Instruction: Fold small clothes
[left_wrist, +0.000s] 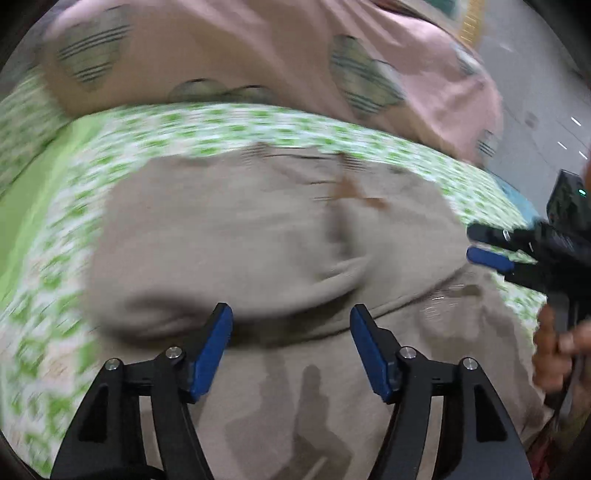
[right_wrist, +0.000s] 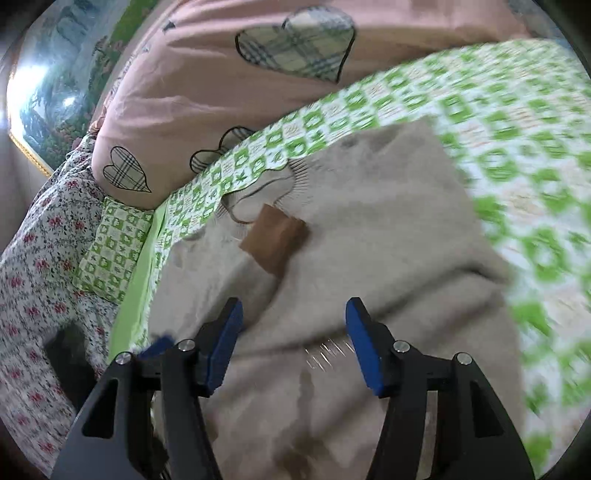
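A beige garment (left_wrist: 229, 236) lies partly folded on the green-and-white checked bed sheet (left_wrist: 207, 125); its upper layer ends in a rounded fold just beyond my left gripper (left_wrist: 290, 308). That gripper is open, with only cloth below its blue pads. In the right wrist view the same garment (right_wrist: 388, 229) shows a brown patch (right_wrist: 275, 240) and a stitched outline near its far edge. My right gripper (right_wrist: 295, 302) is open above the fold and holds nothing. It also shows at the right edge of the left wrist view as the right gripper (left_wrist: 480, 245), held by a hand (left_wrist: 554, 350).
A pink quilt with plaid hearts (right_wrist: 229, 85) is bunched along the far side of the bed. A floral cloth (right_wrist: 40, 266) and a small checked cushion (right_wrist: 114, 247) lie at the left. A framed picture (right_wrist: 48, 92) hangs behind. Grey floor (left_wrist: 535, 92) shows past the bed's right side.
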